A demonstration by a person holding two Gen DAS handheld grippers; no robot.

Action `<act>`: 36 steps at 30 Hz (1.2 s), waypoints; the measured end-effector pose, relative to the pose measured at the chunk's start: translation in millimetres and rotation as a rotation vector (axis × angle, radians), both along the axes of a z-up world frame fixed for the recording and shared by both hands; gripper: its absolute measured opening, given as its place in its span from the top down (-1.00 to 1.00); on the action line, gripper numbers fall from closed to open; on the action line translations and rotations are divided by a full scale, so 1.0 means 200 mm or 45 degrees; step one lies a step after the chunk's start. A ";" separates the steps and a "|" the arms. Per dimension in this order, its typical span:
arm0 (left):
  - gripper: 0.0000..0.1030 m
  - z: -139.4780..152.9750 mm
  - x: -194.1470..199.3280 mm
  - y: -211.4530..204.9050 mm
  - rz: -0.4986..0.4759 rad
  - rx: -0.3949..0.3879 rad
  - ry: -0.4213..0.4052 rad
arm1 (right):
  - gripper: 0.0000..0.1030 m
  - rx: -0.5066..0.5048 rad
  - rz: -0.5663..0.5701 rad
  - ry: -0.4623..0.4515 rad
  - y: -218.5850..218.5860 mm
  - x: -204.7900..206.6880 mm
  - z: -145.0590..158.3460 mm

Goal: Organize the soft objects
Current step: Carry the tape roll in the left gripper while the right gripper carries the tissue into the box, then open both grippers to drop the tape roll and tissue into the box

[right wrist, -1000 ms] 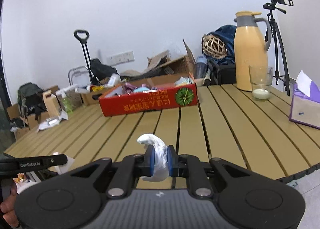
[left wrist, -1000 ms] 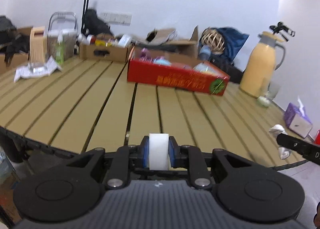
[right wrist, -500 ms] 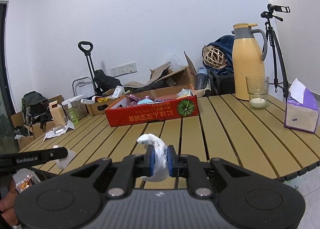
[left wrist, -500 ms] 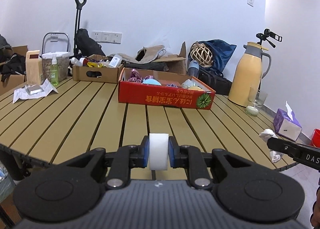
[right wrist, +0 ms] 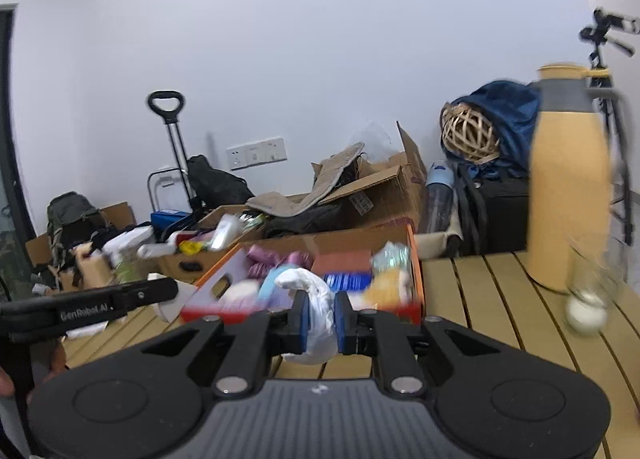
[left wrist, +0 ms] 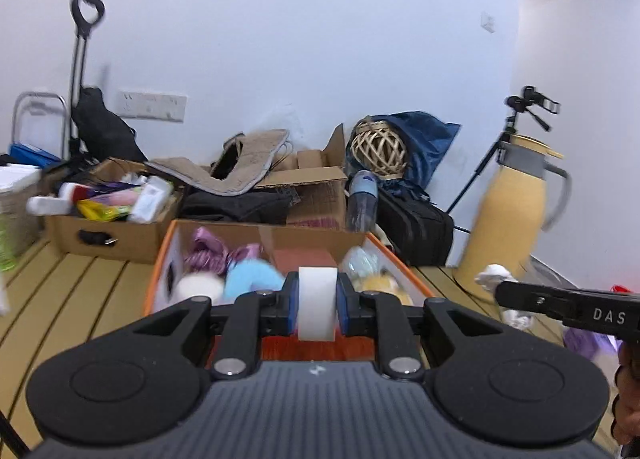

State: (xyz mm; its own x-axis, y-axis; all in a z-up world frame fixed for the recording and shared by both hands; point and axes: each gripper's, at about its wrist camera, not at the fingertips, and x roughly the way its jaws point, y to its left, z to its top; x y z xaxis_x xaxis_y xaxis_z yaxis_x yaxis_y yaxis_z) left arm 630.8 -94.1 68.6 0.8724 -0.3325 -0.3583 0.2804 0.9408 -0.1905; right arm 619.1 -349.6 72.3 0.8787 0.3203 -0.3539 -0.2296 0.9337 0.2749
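My left gripper (left wrist: 317, 309) is shut on a white foam block (left wrist: 317, 303) and holds it over the near edge of the red cardboard box (left wrist: 154, 279). The box holds soft things: purple, blue, white and yellow ones. My right gripper (right wrist: 320, 319) is shut on a crumpled white soft piece (right wrist: 316, 311), just in front of the same red box (right wrist: 416, 287). The right gripper also shows at the right of the left wrist view (left wrist: 500, 291), and the left gripper at the left of the right wrist view (right wrist: 172, 291).
A yellow thermos jug (right wrist: 568, 195) and a glass (right wrist: 592, 291) stand on the slatted wooden table (right wrist: 500, 319) at the right. A brown cardboard box of clutter (left wrist: 108, 215) sits left of the red box. Bags, boxes and a tripod stand behind.
Both grippers have moved forward to the red box, which now fills the middle of both views. Each still holds its white object.
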 end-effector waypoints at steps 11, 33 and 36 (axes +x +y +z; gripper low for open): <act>0.51 -0.32 1.06 -0.25 0.021 0.027 0.484 | 0.66 0.055 -0.144 0.327 0.08 1.33 -0.23; -0.56 0.16 0.63 0.26 0.182 0.266 0.273 | -0.25 -0.243 -0.163 0.281 -0.05 0.79 0.18; -0.59 0.27 0.46 0.29 0.214 0.278 0.202 | -0.27 -0.250 -0.137 0.248 -0.02 0.60 0.26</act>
State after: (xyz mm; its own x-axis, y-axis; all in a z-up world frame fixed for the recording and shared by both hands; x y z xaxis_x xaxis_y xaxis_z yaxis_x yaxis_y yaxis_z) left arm 722.3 -36.4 123.0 0.8362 -0.0886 -0.5412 0.1005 0.9949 -0.0076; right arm 740.0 -353.9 124.1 0.8134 0.1373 -0.5652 -0.0868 0.9895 0.1155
